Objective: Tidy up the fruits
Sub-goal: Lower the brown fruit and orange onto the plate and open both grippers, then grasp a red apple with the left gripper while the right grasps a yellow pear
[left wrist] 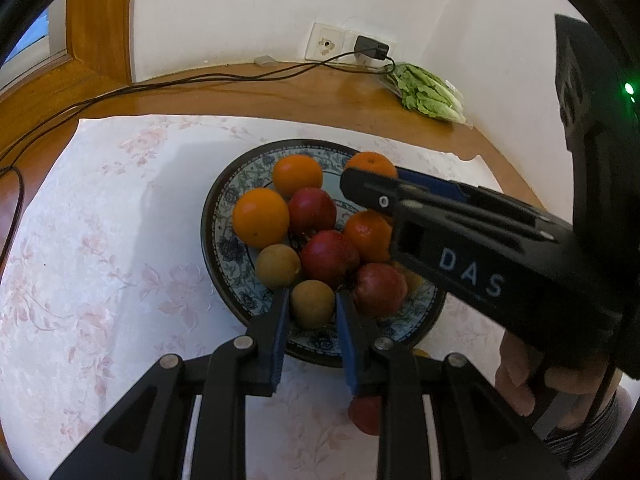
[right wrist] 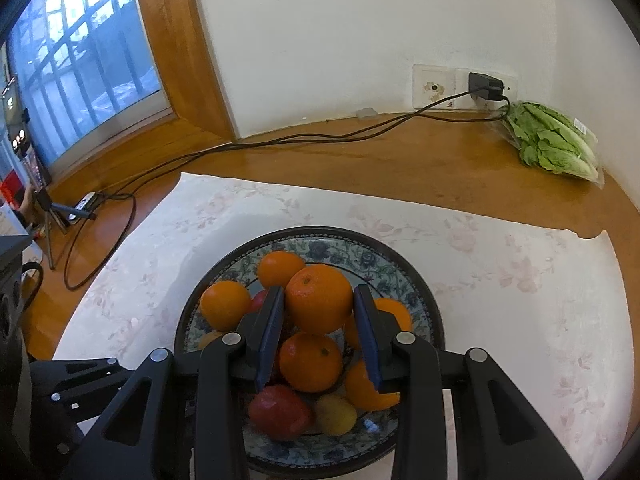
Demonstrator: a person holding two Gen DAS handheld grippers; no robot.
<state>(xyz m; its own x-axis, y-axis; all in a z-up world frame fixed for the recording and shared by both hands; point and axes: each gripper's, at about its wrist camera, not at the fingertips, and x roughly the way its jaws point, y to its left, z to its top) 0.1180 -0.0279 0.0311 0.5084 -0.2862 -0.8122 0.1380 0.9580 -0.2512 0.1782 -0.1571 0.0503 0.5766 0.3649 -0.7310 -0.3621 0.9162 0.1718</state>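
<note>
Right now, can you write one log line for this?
left gripper: around brownish fruit | right gripper: shut on orange above floral bowl

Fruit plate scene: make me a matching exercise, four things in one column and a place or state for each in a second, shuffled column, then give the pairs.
Column one:
1. orange
2. brownish-yellow fruit
3. bagged lettuce
4. black charger

Column two:
A. plugged into the wall socket
B. between the right gripper's fingers, above the plate
C. lying in the table's far corner
D. between the left gripper's fingers, at the plate's near edge

Pairs: 1-B, 2-D, 3-C, 4-A
</note>
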